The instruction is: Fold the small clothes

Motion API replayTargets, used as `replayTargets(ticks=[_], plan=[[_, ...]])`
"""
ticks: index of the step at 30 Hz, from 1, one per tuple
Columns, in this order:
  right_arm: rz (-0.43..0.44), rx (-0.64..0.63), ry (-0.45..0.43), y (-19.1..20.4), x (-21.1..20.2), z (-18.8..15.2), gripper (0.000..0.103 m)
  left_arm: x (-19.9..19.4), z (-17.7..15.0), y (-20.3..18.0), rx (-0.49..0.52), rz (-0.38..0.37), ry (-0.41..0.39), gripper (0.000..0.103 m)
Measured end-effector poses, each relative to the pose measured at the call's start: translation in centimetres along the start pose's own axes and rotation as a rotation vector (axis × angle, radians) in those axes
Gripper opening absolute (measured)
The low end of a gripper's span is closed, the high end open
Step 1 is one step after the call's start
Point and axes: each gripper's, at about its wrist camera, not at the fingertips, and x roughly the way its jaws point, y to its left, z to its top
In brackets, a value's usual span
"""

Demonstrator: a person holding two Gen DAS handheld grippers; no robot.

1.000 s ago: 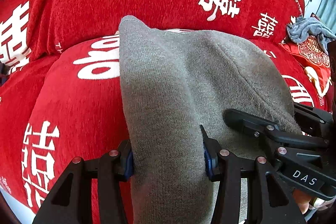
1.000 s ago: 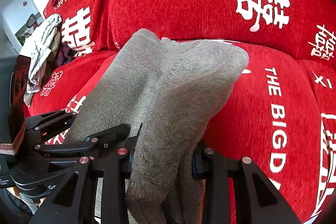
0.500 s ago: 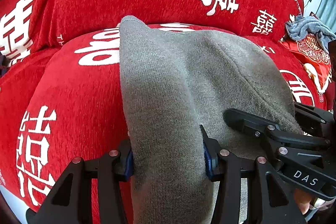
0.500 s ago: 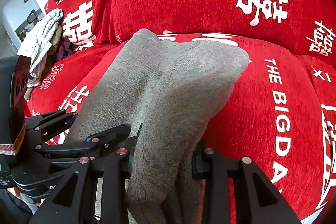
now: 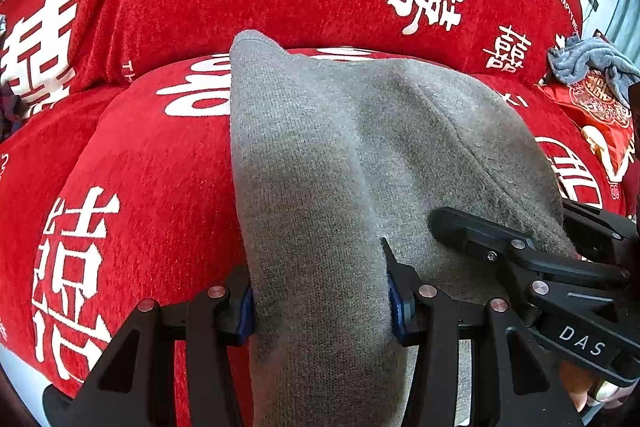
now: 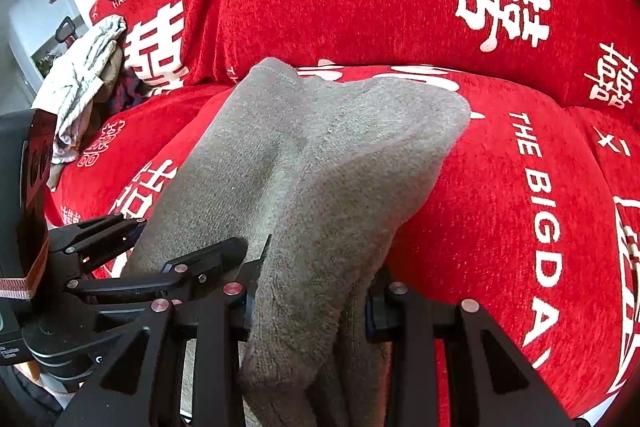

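A grey knitted garment (image 5: 340, 155) is stretched over the red sofa seat, folded double, and held at its near edge by both grippers. My left gripper (image 5: 320, 303) is shut on its left part. My right gripper (image 6: 310, 307) is shut on its right part, where the cloth (image 6: 320, 163) bunches thickly between the fingers. The right gripper also shows in the left wrist view (image 5: 520, 247), close beside the left one. The left gripper shows at the left of the right wrist view (image 6: 132, 251).
The red sofa cover (image 5: 160, 155) with white lettering fills both views. A grey-blue cloth (image 5: 592, 63) lies on a red cushion at the right end. A pale crumpled garment (image 6: 84, 79) lies at the left end.
Both grippers have moved slightly forward with the garment, so the sofa back sits a little lower in view. The grips have not changed.
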Motion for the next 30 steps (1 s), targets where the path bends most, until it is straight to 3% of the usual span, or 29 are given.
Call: replayTargets(ticks=[23,27,30], plan=[[0.0,-0.006,0.015,-0.1,1.0,-1.7,0.036,0.9,-2.0,0.1,0.016,0.01,0.004,0.052],[0.008,0.013,0.031,-0.8,1.4,-2.0,0.038,1.1,-2.5,0.3,0.013,0.029,-0.004,0.063],[0.013,0.041,0.051,-1.6,1.7,-2.0,0.046,1.0,-2.8,0.9,0.003,0.033,-0.006,0.073]])
